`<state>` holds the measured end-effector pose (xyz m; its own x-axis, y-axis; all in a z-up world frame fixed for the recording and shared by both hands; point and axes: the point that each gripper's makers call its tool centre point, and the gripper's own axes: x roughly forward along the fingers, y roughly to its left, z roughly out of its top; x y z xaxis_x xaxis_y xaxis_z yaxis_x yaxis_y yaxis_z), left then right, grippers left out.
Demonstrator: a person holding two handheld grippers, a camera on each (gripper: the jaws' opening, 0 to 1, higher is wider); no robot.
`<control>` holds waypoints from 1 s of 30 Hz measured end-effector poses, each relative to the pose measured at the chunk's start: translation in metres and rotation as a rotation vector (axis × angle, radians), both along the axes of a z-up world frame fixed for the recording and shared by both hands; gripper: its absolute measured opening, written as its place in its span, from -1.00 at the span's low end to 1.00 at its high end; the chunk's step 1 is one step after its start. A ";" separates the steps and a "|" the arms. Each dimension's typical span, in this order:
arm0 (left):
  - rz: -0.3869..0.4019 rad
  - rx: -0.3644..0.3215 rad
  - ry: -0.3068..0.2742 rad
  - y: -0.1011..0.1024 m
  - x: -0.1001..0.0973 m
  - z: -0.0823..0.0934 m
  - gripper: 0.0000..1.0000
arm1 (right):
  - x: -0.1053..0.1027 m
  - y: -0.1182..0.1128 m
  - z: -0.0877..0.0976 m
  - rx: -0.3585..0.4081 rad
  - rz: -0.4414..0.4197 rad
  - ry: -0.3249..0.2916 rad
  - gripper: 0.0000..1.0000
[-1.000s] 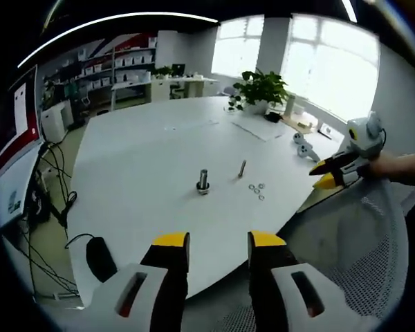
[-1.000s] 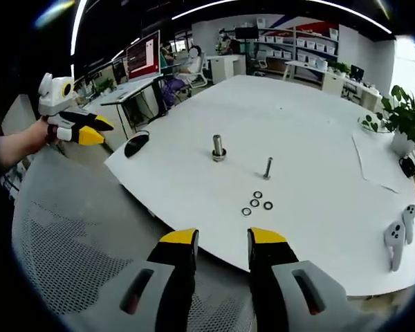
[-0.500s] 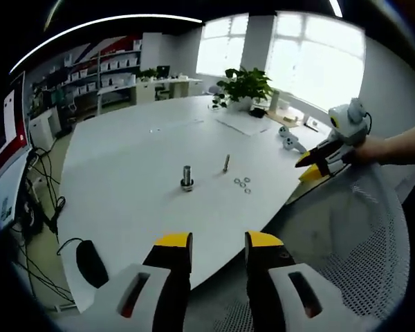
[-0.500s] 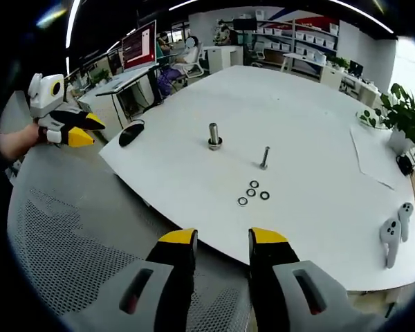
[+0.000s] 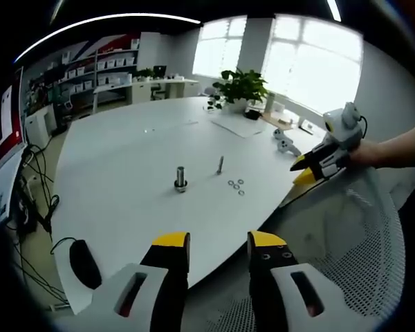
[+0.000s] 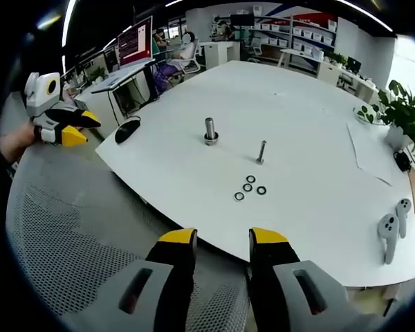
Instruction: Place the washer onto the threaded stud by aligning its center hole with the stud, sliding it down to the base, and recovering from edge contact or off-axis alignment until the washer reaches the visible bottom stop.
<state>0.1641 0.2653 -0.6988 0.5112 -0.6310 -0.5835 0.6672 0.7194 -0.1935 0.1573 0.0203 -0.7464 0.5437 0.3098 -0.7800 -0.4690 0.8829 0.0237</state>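
Four small dark metal ring washers lie loose in a cluster on the broad white round table, untouched, well ahead of both sets of tongs. Just beyond them stands a slim upright threaded stud, and farther to its left a thicker grey metal bolt on a wide base.

The right gripper, its yellow-tipped black jaws parted and grasping nothing, hangs over a grey mesh chair back short of the table's edge. The left gripper is likewise released and empty, held off the table's rim above the mesh chair; in the right gripper view it shows at far left in a hand.

A potted green plant, a black computer mouse and white game controllers sit around the table's margins.
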 end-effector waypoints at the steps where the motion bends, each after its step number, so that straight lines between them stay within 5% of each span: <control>1: 0.000 -0.001 0.002 -0.001 -0.001 0.000 -0.37 | 0.000 -0.001 -0.001 -0.004 0.000 0.002 -0.35; 25: -0.016 0.043 -0.002 0.002 -0.002 -0.005 -0.36 | -0.004 -0.003 -0.010 -0.004 -0.006 0.062 -0.30; 30: -0.006 0.045 0.010 0.003 -0.001 -0.007 -0.36 | -0.008 0.003 -0.013 -0.036 0.057 0.090 -0.27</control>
<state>0.1636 0.2688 -0.7058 0.5015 -0.6070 -0.6165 0.6696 0.7235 -0.1676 0.1494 0.0230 -0.7596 0.4534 0.3094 -0.8359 -0.5162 0.8557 0.0367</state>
